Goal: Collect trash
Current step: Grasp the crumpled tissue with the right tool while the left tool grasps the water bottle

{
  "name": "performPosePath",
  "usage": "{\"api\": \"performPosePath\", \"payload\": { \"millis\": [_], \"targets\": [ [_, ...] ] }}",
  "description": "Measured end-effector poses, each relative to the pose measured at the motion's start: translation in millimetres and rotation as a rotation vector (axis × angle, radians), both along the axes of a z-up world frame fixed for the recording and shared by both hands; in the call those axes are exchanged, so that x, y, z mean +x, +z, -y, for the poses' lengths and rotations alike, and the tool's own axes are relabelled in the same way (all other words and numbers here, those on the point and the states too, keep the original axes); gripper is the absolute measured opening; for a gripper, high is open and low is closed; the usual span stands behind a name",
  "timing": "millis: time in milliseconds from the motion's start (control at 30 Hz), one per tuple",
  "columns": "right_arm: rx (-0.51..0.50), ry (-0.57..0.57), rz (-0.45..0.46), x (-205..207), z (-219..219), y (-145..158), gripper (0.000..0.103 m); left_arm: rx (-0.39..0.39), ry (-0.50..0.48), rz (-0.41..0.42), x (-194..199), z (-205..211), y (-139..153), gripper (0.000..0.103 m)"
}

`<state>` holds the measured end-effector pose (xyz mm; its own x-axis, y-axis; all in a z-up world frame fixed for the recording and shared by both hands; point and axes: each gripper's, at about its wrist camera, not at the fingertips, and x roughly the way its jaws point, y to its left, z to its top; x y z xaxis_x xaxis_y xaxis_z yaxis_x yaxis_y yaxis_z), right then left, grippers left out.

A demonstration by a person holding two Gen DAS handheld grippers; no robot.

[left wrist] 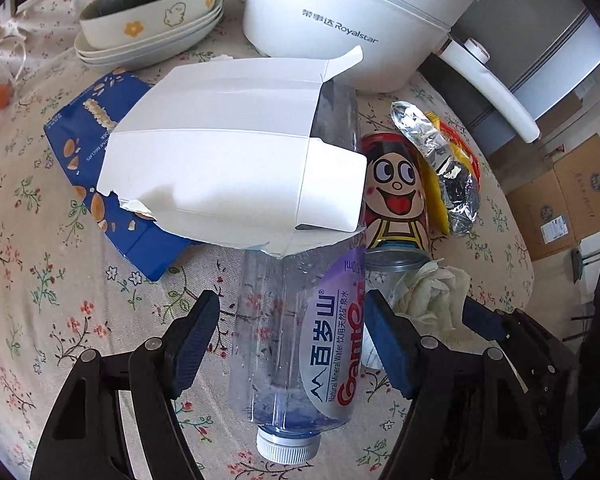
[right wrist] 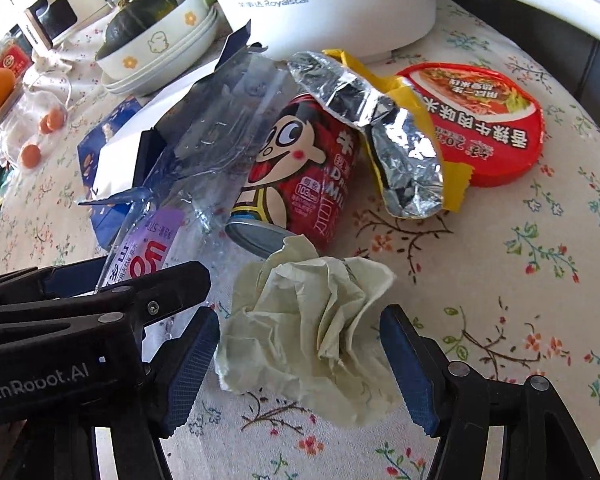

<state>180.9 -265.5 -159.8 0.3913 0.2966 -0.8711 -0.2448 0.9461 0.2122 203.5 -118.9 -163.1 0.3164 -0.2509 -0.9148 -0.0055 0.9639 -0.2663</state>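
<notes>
A clear plastic water bottle (left wrist: 296, 344) with a purple label lies on the floral tablecloth, cap toward me; my left gripper (left wrist: 296, 340) is open with a finger on each side of it. A torn white and blue carton (left wrist: 228, 152) lies across the bottle's far end. A red cartoon can (left wrist: 396, 196) lies beside it, also in the right wrist view (right wrist: 300, 172). A crumpled pale tissue (right wrist: 312, 332) sits between the open fingers of my right gripper (right wrist: 300, 364). A silver and yellow wrapper (right wrist: 384, 128) and a red noodle bowl lid (right wrist: 480, 120) lie behind.
A white Royalstar pot (left wrist: 352, 20) with a long handle stands at the back. Stacked dishes holding a dark squash (left wrist: 148, 20) stand back left. Small oranges (right wrist: 32, 152) lie far left. Cardboard boxes (left wrist: 568, 196) stand on the floor past the table's right edge.
</notes>
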Motion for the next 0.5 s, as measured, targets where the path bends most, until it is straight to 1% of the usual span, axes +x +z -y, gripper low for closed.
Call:
{"api": "performPosePath", "payload": {
  "millis": [67,100,133,167,200,300,333,467,500],
  "targets": [
    [-0.012,0.016,0.014,0.8,-5.4,-2.8,0.072,-0.018,0.009,0.000,-0.5,-2.6,-2.6,0.076],
    [-0.025,0.020,0.024,0.8,-6.7,-2.4,0.072,-0.032,0.016,0.002,-0.8,-4.2,-4.2,0.074],
    [-0.028,0.026,0.028,1.2,-8.0,-1.7,0.067,-0.062,0.019,-0.002,-1.3,-5.7,-6.3,0.067],
    [-0.014,0.029,0.031,1.6,-7.5,-0.5,0.062,-0.085,0.025,-0.009,-2.0,-6.8,-8.2,0.067],
    [0.008,0.027,0.027,2.0,-5.9,0.9,0.054,-0.089,0.034,-0.004,-3.3,-7.3,-8.0,0.067],
    [0.027,0.025,0.018,0.5,-6.8,4.5,0.042,-0.092,0.033,-0.006,-6.8,-5.8,-7.1,0.066],
    [0.023,0.031,0.022,-1.8,-7.8,6.5,0.038,-0.101,0.038,-0.010,-8.3,-6.1,-7.2,0.066],
    [0.022,0.046,0.019,-10.5,-7.8,15.3,0.035,-0.124,0.049,-0.006,-13.8,-4.9,-3.1,0.066],
    [0.019,0.046,0.023,-12.4,-7.0,17.4,0.021,-0.128,0.050,0.001,-16.2,-4.2,-0.5,0.066]
  ]
}}
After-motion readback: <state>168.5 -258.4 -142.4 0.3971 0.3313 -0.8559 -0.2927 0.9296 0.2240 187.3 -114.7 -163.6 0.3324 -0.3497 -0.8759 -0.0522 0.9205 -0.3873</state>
